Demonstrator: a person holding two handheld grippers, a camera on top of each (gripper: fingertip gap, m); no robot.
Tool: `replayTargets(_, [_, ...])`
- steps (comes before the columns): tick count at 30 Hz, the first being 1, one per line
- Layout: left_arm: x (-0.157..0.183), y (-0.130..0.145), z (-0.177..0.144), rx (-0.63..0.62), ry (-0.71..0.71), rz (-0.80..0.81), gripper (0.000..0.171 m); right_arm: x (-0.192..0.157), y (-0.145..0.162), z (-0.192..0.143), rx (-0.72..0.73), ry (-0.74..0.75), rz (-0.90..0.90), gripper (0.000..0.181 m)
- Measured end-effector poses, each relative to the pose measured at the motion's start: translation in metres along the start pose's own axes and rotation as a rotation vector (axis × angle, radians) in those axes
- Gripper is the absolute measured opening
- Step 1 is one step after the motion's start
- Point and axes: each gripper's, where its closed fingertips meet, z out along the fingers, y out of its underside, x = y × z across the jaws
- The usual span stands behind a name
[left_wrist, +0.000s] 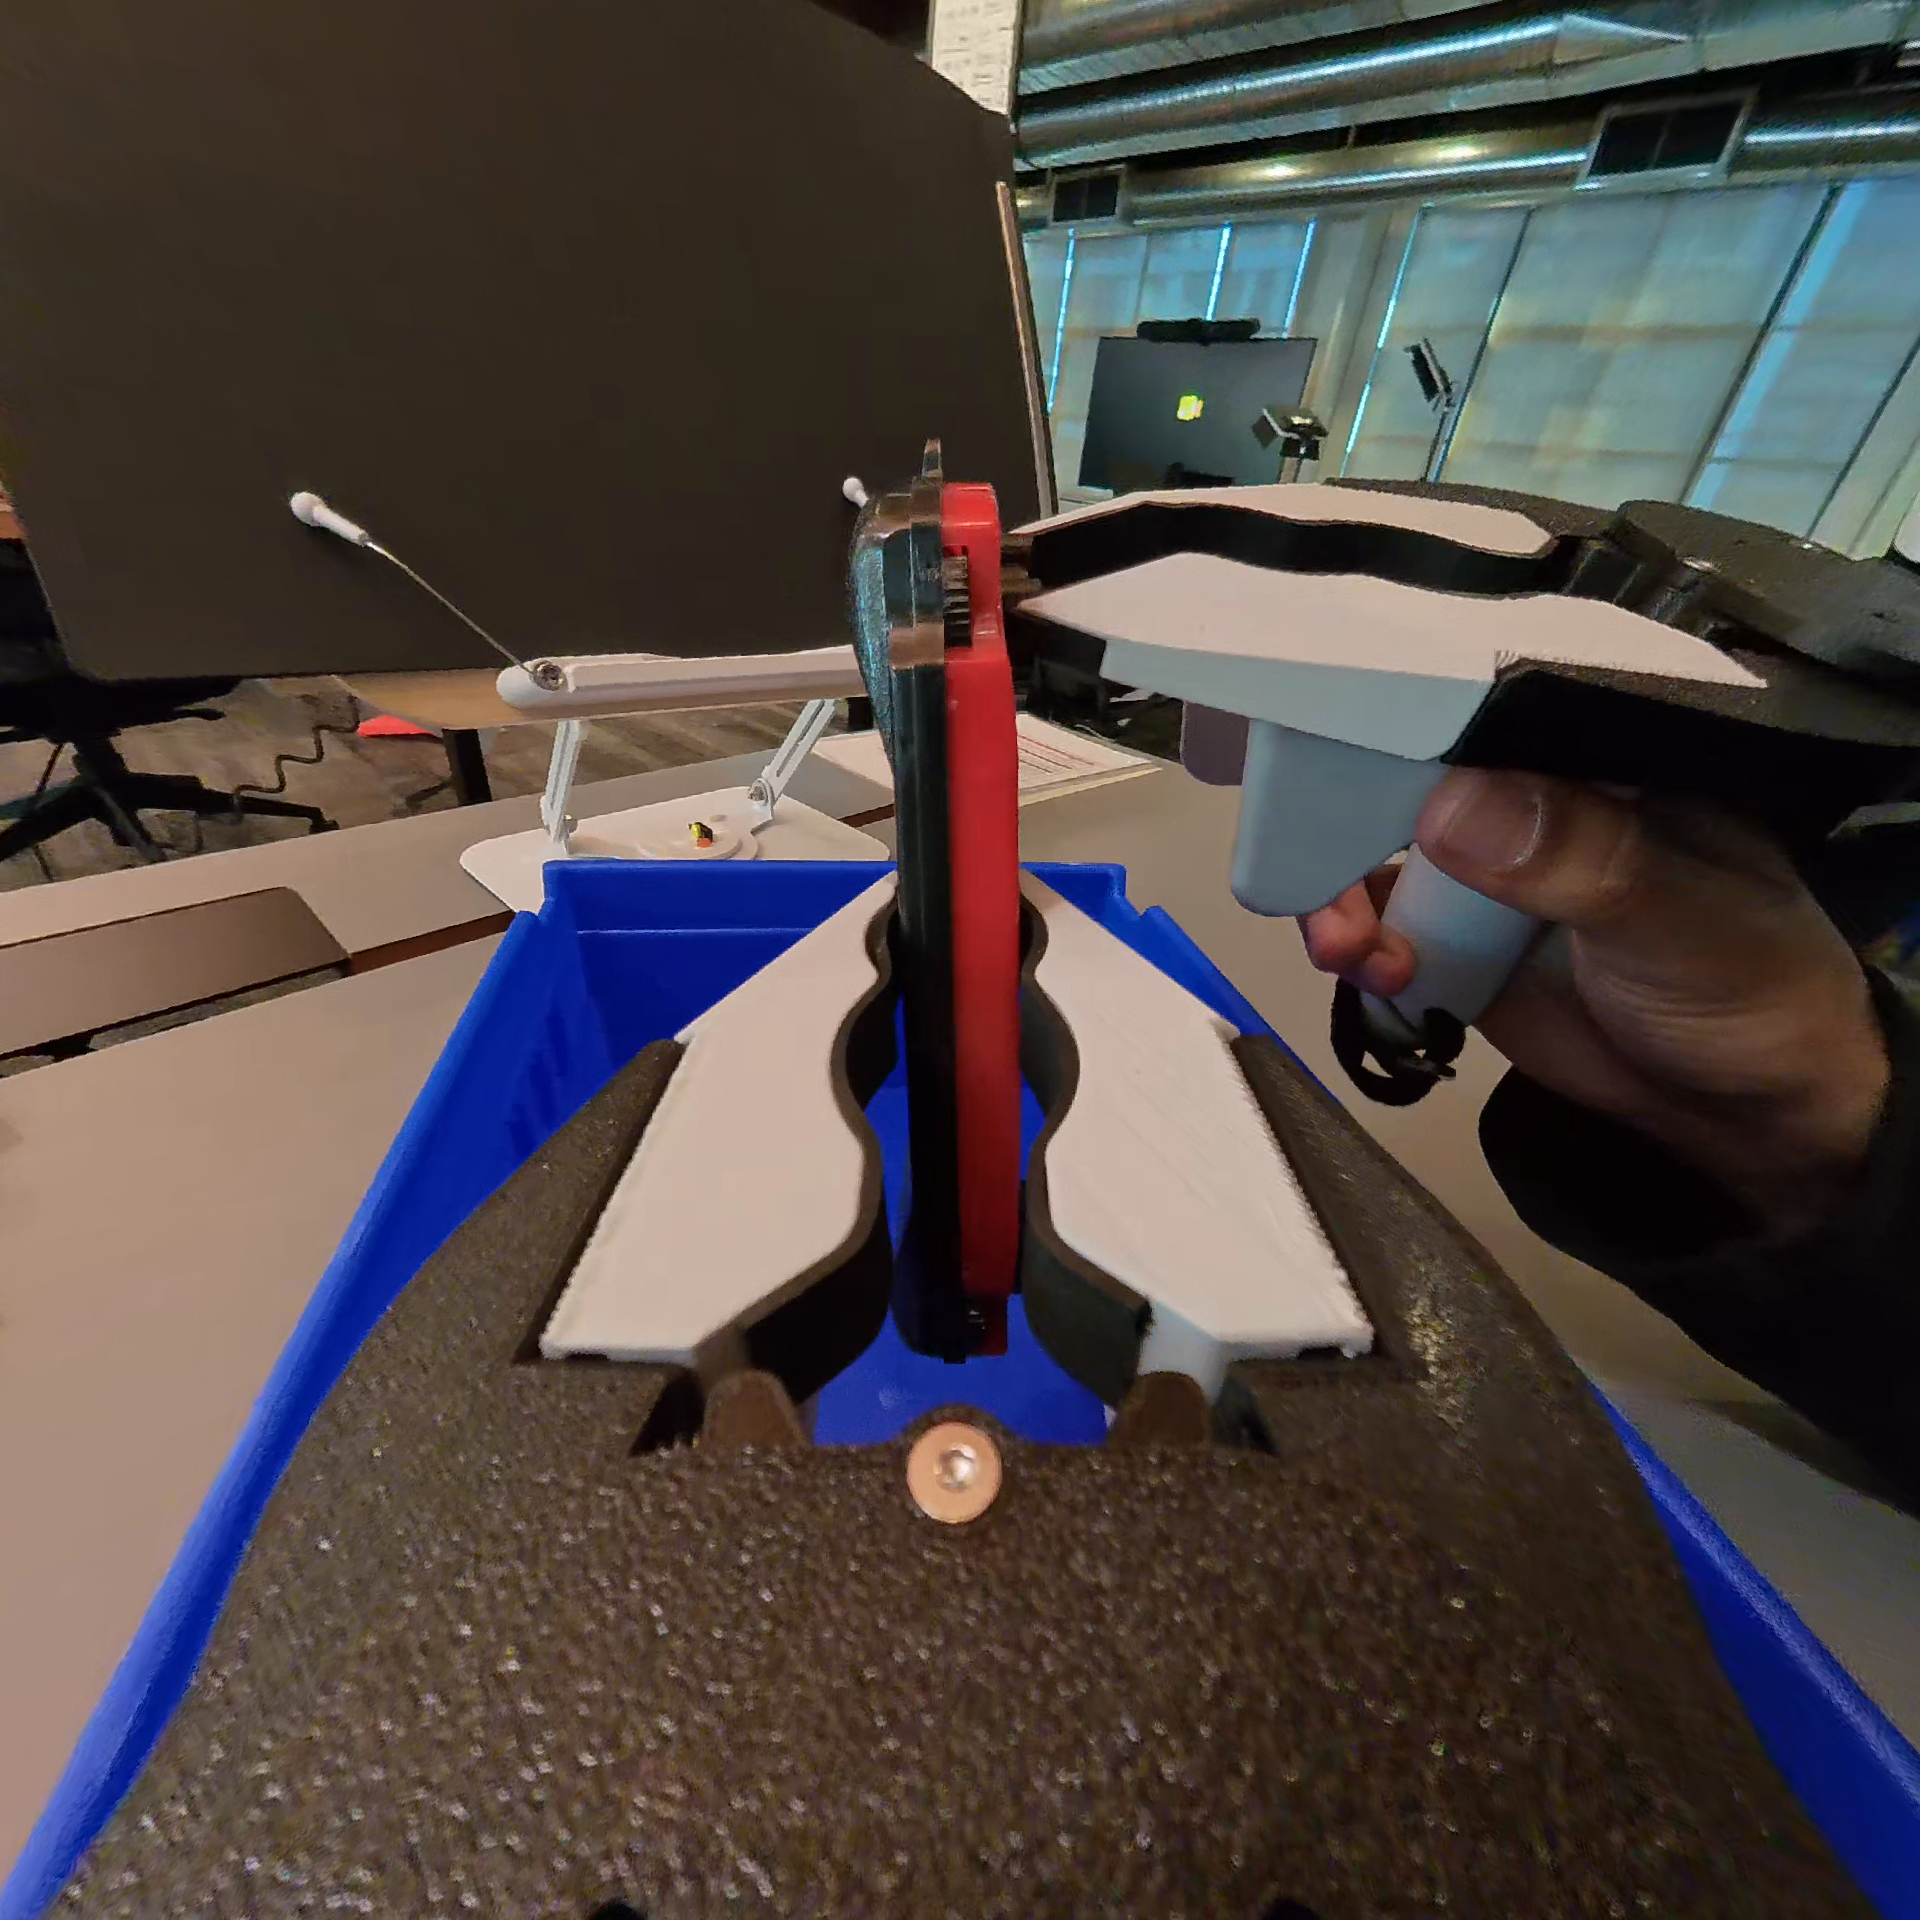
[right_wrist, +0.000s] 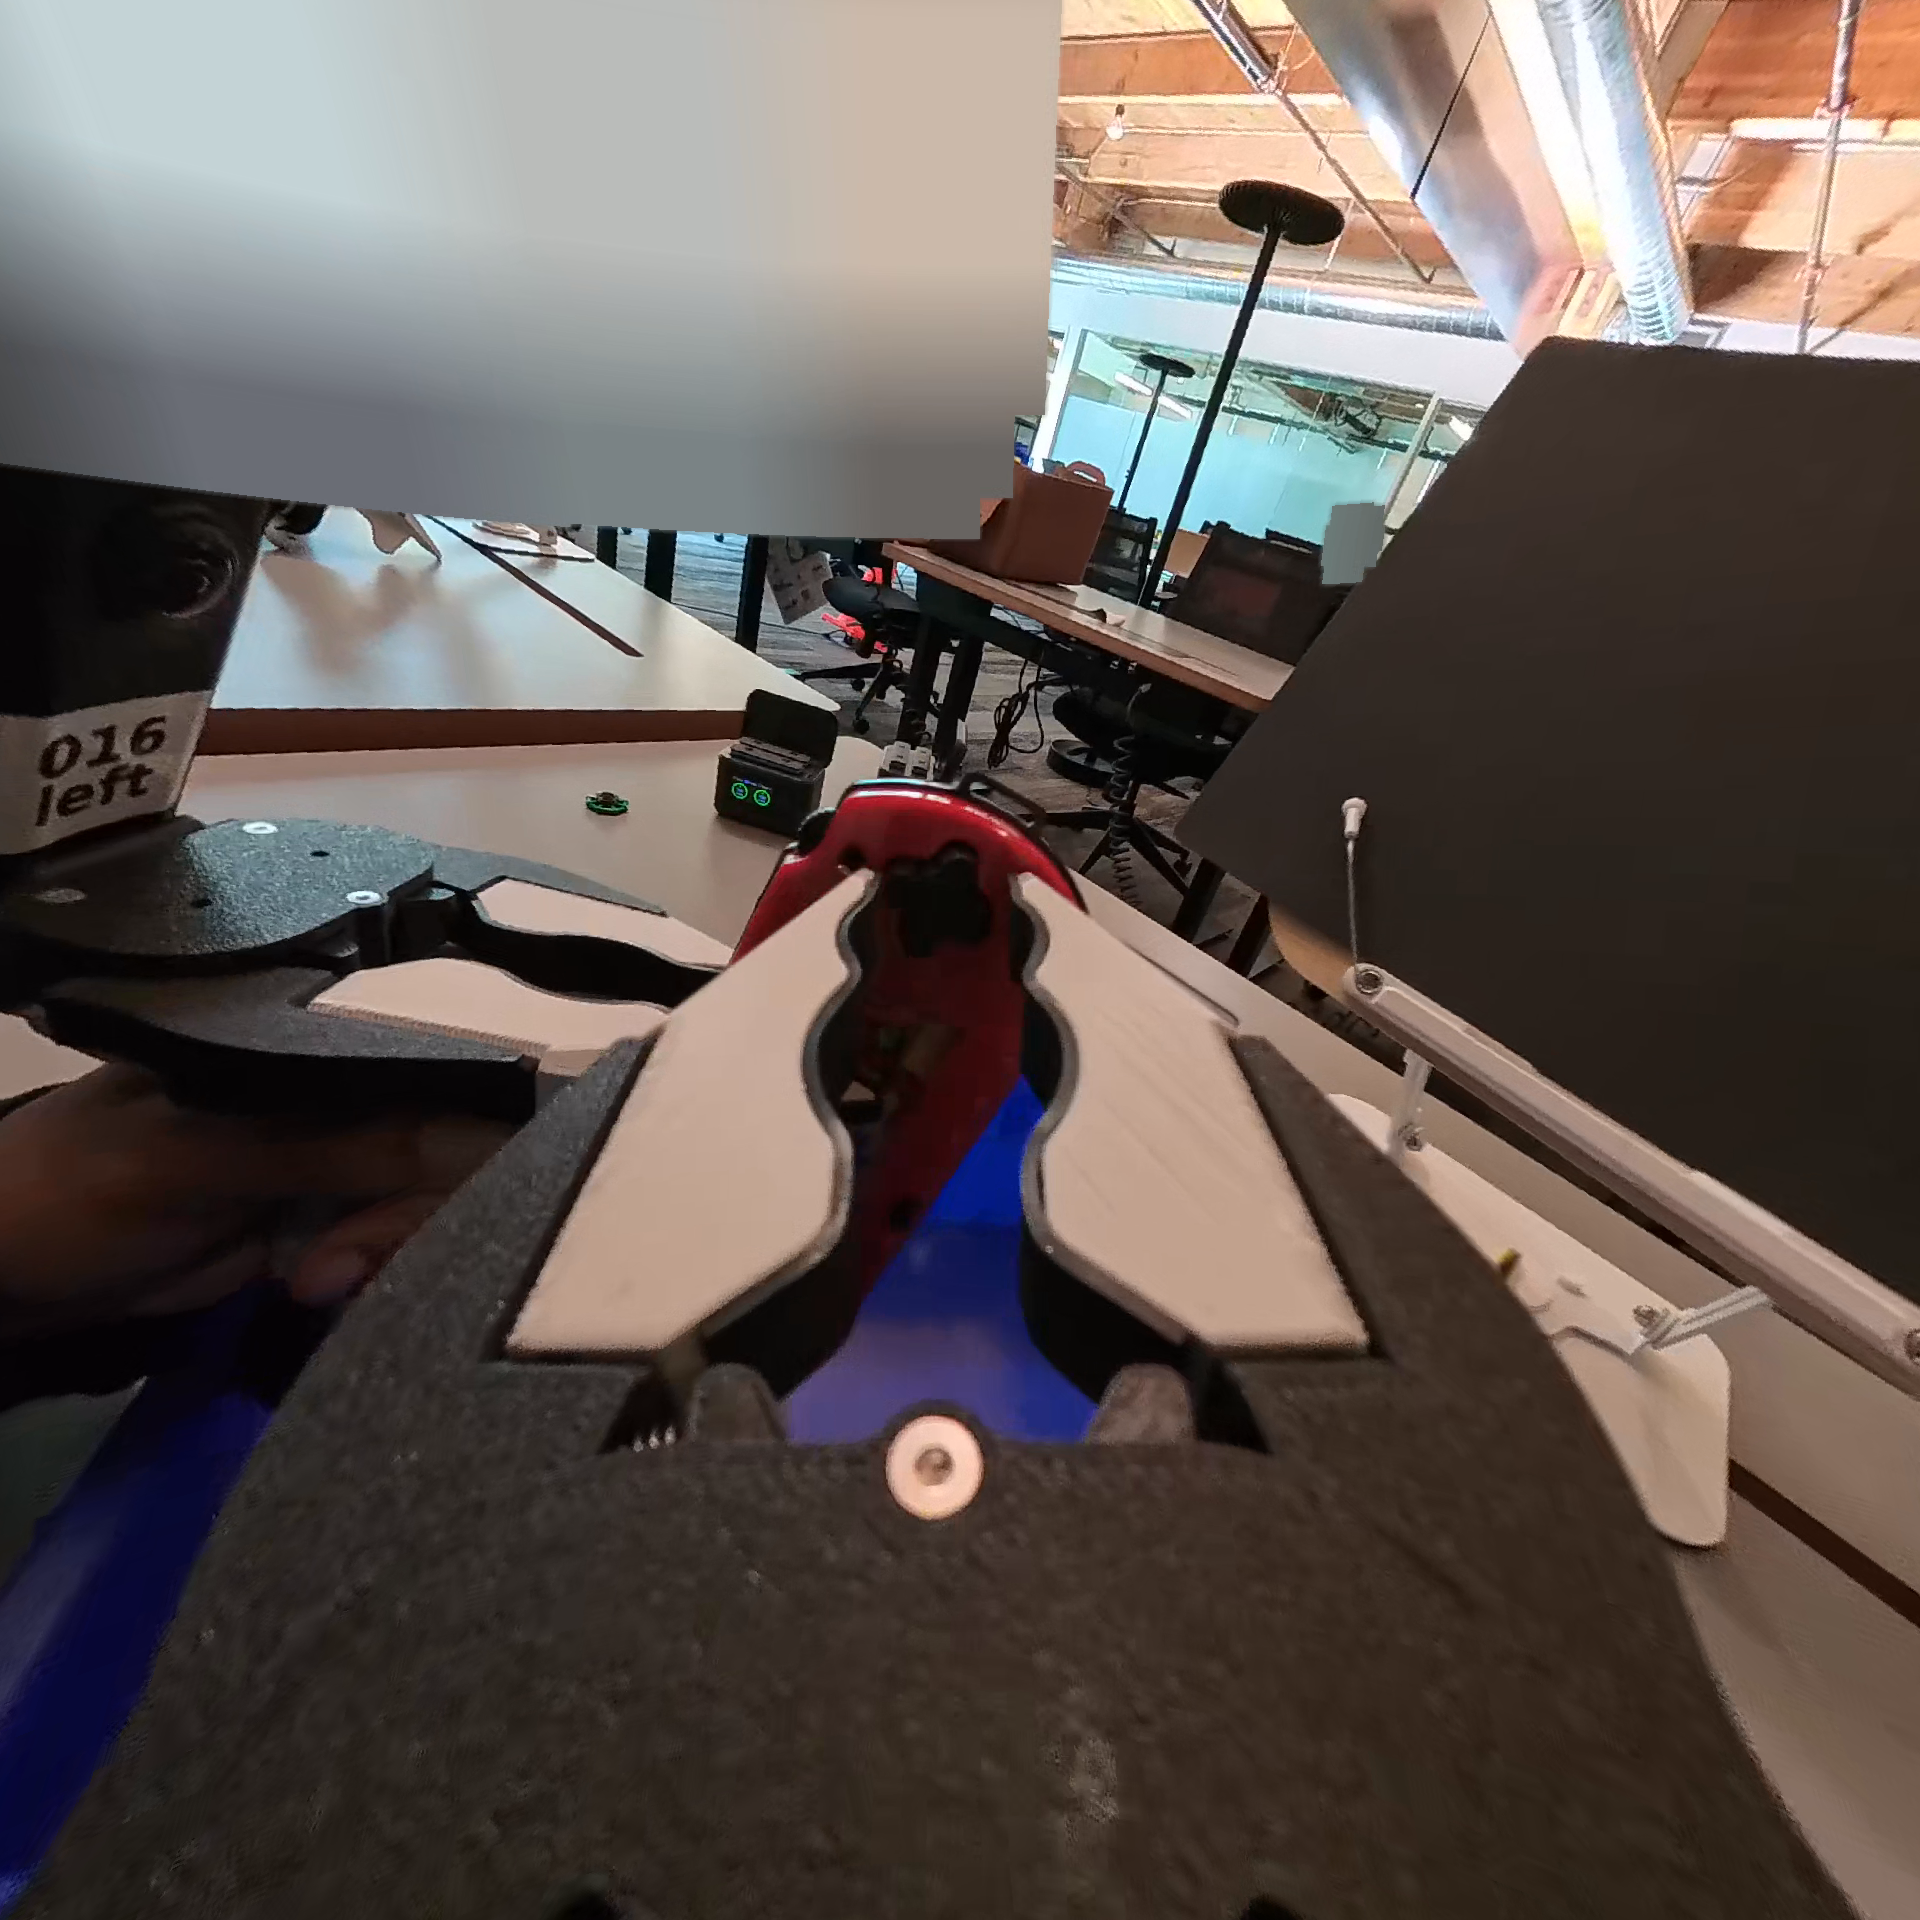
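the left gripper (left_wrist: 958, 914) has its jaws closed on a red and black hand tool (left_wrist: 956, 935), a flat plier-like thing with a toothed part near its top, held upright and edge-on between the white fingers (left_wrist: 748, 1122). the tool stands above a blue plastic bin (left_wrist: 582, 997) that sits on the pale counter (left_wrist: 208, 1195).

the right gripper (left_wrist: 1023, 587) comes in from the right, held by a hand (left_wrist: 1621, 966) on its grey grip, and its fingertips meet the upper end of the tool; in the right wrist view its jaws (right_wrist: 945, 894) stand narrowly parted around the tool's red head (right_wrist: 935, 862), and i cannot tell whether they press on it. the left gripper shows there at the left, level with the tool.

just beyond the bin stands a small white stand (left_wrist: 665, 686) with thin rods, in front of a dark board (left_wrist: 468, 312). a small black charging case (right_wrist: 774, 769) sits far off on the counter.
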Motion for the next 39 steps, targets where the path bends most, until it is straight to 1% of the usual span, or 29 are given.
replayTargets(2, [0.001, 0.000, 0.000, -0.001, 0.005, 0.000, 0.017, -0.001, 0.000, -0.001, -0.001, 0.009, -0.045, 0.024])
replayTargets(4, [0.002, 0.001, 0.000, -0.004, 0.012, -0.004, 0.017, -0.003, -0.001, -0.001, -0.005, 0.014, -0.106, 0.019])
replayTargets(8, [0.002, 0.000, 0.000, -0.004, 0.008, 0.016, 0.017, -0.005, -0.003, -0.002, -0.007, 0.056, -0.284, 0.019])
replayTargets(10, [0.001, -0.001, -0.001, -0.003, -0.003, 0.043, 0.017, -0.005, -0.004, -0.002, -0.007, 0.052, -0.309, 0.019])
replayTargets(13, [0.002, -0.002, -0.001, 0.001, -0.002, 0.054, 0.017, -0.005, -0.004, -0.004, 0.021, 0.016, -0.271, 0.019])
replayTargets(16, [0.003, 0.000, 0.000, -0.008, 0.009, 0.024, 0.016, -0.002, 0.000, -0.004, 0.015, 0.001, -0.217, 0.019])
replayTargets(20, [0.003, 0.001, 0.000, -0.012, 0.017, 0.017, 0.016, -0.002, 0.001, -0.005, 0.028, 0.023, -0.246, 0.020])
replayTargets(22, [0.003, 0.002, 0.001, -0.018, 0.021, 0.007, 0.016, -0.002, 0.002, -0.005, 0.018, 0.020, -0.239, 0.019])
replayTargets(26, [0.001, 0.006, 0.003, -0.034, 0.023, -0.027, 0.017, 0.000, 0.008, -0.002, -0.024, -0.010, -0.170, 0.021])
replayTargets(30, [0.000, 0.008, 0.004, -0.045, 0.020, -0.040, 0.017, -0.003, 0.011, -0.001, -0.042, -0.052, -0.107, 0.027])
replayTargets(33, [0.000, 0.010, 0.004, -0.052, 0.028, -0.060, 0.017, -0.002, 0.009, -0.001, -0.036, -0.055, -0.062, 0.033])
replayTargets(36, [0.000, 0.009, 0.004, -0.049, 0.021, -0.050, 0.017, 0.000, 0.007, -0.001, -0.028, -0.049, -0.063, 0.032])
replayTargets(39, [0.000, 0.008, 0.003, -0.047, 0.021, -0.058, 0.017, 0.001, 0.010, 0.000, -0.041, -0.021, -0.109, 0.031])
